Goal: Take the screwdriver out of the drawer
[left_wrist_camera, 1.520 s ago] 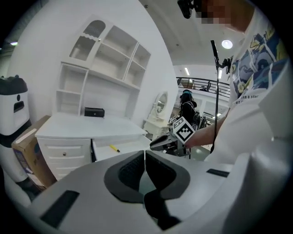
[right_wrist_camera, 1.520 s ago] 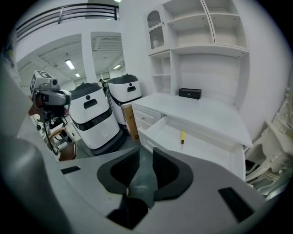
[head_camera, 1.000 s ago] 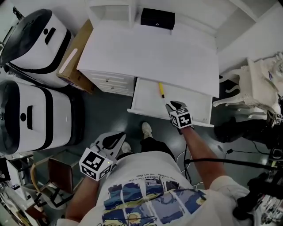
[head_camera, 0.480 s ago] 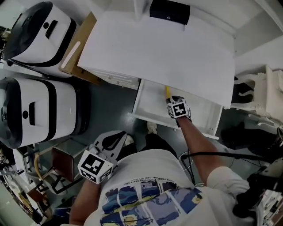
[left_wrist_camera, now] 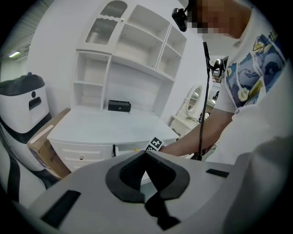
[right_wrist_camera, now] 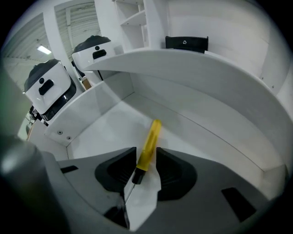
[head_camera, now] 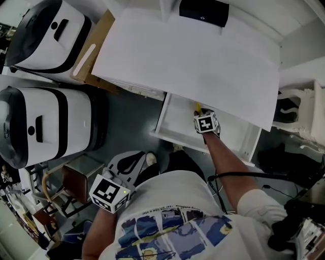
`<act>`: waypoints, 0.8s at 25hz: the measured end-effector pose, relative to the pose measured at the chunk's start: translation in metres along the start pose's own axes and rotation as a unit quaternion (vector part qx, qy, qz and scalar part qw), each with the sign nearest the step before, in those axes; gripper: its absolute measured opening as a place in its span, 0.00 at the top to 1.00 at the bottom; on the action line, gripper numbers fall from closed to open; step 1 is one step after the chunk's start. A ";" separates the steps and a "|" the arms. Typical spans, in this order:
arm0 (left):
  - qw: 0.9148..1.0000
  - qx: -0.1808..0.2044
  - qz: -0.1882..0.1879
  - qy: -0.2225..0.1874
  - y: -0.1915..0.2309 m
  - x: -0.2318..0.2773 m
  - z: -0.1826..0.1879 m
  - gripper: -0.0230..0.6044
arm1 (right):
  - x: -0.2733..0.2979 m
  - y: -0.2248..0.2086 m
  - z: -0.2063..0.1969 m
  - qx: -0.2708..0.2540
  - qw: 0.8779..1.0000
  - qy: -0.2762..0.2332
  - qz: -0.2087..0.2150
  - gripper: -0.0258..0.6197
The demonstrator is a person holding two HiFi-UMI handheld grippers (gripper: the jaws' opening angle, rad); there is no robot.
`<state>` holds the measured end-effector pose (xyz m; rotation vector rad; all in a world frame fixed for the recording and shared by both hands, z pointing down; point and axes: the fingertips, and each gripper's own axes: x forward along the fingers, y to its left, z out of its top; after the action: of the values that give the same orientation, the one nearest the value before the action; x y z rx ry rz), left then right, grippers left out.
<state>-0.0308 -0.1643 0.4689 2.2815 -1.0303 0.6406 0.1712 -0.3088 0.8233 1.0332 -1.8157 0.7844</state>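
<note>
Head view, with both gripper views. The open white drawer (head_camera: 175,122) projects from under the white tabletop (head_camera: 193,56) at its 6 o'clock edge. The right gripper (head_camera: 200,112) reaches steeply down into the drawer. Its fingers (right_wrist_camera: 171,167) stand apart on either side of the yellow-handled screwdriver with a thin metal shaft (right_wrist_camera: 149,144), without pressing on it. The screwdriver lies flat on the drawer floor (right_wrist_camera: 105,123), its handle toward 12 o'clock and its shaft toward 6 o'clock in the right gripper view. In the head view only the handle's yellow end (head_camera: 197,106) shows, at 12 o'clock of the gripper's marker cube. The left gripper (head_camera: 135,159) is held at 7 o'clock of the drawer, well apart from it, above the dark floor. Its fingers (left_wrist_camera: 126,176) are together, with nothing between them. A small black rectangular box (head_camera: 204,11) rests at the tabletop's 12 o'clock edge.
</note>
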 end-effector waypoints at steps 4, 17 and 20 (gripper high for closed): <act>1.000 -0.003 0.000 -0.002 0.001 0.001 0.003 0.94 | 0.001 -0.002 -0.001 0.002 1.000 0.009 -0.007 0.75; 1.000 0.003 0.005 -0.012 0.015 -0.025 -0.005 0.94 | 0.003 -0.001 -0.005 0.008 1.000 0.022 -0.020 0.82; 1.000 0.007 0.000 -0.020 0.017 -0.031 -0.005 0.94 | -0.007 0.003 -0.001 -0.001 1.000 0.023 -0.020 0.82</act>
<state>-0.0637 -0.1542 0.4584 2.3137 -1.0485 0.6064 0.1711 -0.3045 0.8176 1.0402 -1.7516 0.7762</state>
